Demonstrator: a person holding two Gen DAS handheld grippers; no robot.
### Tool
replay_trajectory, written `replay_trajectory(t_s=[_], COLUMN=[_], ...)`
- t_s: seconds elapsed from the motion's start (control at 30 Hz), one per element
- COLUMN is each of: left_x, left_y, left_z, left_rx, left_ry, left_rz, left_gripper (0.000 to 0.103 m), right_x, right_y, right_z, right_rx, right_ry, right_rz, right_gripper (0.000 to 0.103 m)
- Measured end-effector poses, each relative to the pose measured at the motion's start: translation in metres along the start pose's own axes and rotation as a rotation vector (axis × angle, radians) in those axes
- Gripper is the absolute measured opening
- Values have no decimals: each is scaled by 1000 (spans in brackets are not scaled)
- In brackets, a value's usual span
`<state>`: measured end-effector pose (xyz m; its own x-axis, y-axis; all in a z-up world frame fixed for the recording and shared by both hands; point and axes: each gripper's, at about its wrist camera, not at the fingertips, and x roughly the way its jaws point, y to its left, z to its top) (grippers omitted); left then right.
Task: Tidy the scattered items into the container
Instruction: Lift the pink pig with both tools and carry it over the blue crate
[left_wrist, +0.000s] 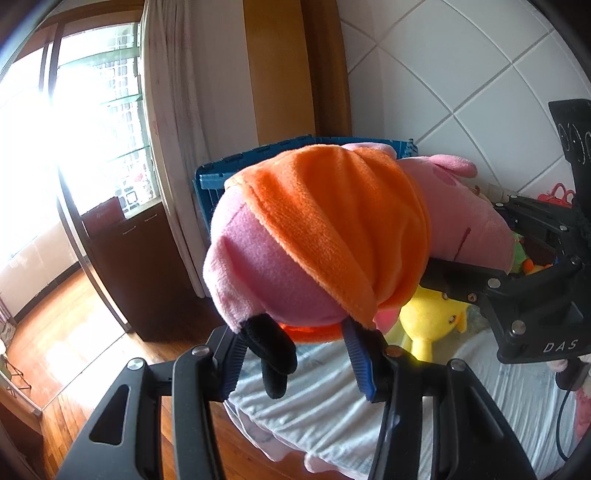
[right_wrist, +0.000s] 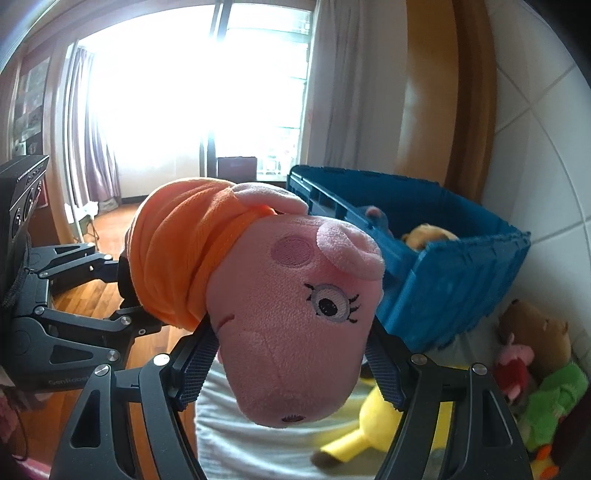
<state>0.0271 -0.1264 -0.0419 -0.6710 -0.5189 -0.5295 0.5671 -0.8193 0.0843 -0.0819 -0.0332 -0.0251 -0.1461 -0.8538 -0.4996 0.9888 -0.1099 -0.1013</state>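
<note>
A big pink pig plush in an orange dress (left_wrist: 332, 229) hangs in the air between both grippers. My left gripper (left_wrist: 295, 354) is shut on its lower body by the black feet. My right gripper (right_wrist: 291, 354) is shut on its head (right_wrist: 295, 314), and shows at the right of the left wrist view (left_wrist: 517, 295). The left gripper shows at the left of the right wrist view (right_wrist: 122, 295). The blue crate (right_wrist: 443, 266) stands just behind the pig, with plush toys inside. A yellow plush (right_wrist: 369, 428) lies on the bed below.
A brown bear, a small pink pig and a green plush (right_wrist: 554, 398) lie on the bed right of the crate. The bed's pale striped cover (left_wrist: 332, 413) ends above a wooden floor (left_wrist: 55, 350). A tiled wall (left_wrist: 461, 74) is behind; window and curtain at left.
</note>
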Motion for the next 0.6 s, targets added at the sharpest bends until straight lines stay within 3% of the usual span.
replay_trajectory(t_s=[0.43, 0.6], left_x=[41, 64], left_y=[76, 88], left_z=[65, 96], left_rx=[175, 219], left_ry=[-88, -87], left_rz=[-145, -203], left_gripper=[49, 49], right_x=[43, 57], right_y=[23, 12], right_z=[64, 90], right_rx=[117, 166], right_ry=[-84, -88], right_rz=[-195, -275], right_gripper=[75, 75])
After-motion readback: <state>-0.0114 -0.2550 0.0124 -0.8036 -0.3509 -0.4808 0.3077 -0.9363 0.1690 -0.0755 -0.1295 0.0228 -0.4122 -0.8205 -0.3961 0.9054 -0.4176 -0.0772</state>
